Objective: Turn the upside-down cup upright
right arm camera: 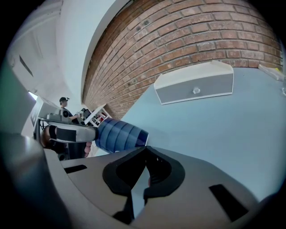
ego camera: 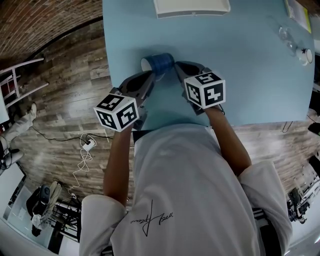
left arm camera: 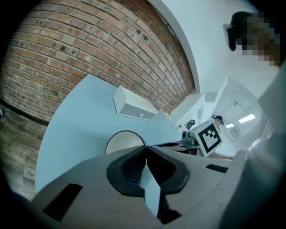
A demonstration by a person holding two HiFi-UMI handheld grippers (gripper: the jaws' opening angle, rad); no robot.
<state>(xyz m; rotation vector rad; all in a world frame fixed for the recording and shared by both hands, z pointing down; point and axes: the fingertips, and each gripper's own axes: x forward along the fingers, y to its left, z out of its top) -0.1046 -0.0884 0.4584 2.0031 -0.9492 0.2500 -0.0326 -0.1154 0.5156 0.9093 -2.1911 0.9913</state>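
Observation:
A blue ribbed cup (ego camera: 161,63) lies on its side over the light-blue table (ego camera: 250,75), its white mouth facing left. My left gripper (ego camera: 151,75) reaches it from the lower left and is shut on the cup's rim. In the left gripper view the round white mouth (left arm camera: 124,142) shows just behind the shut jaws of the left gripper (left arm camera: 145,148). From the right gripper view the cup (right arm camera: 121,134) sticks out sideways from the left gripper's fingers (right arm camera: 71,133). My right gripper (ego camera: 179,66) (right arm camera: 145,150) is shut on nothing, beside the cup's base.
A white box (ego camera: 191,7) (right arm camera: 196,87) stands at the table's far edge by the brick wall. Clear glassware (ego camera: 289,37) and a yellow item (ego camera: 297,12) sit at the far right. The table's left edge (ego camera: 105,55) drops to wood floor with cables.

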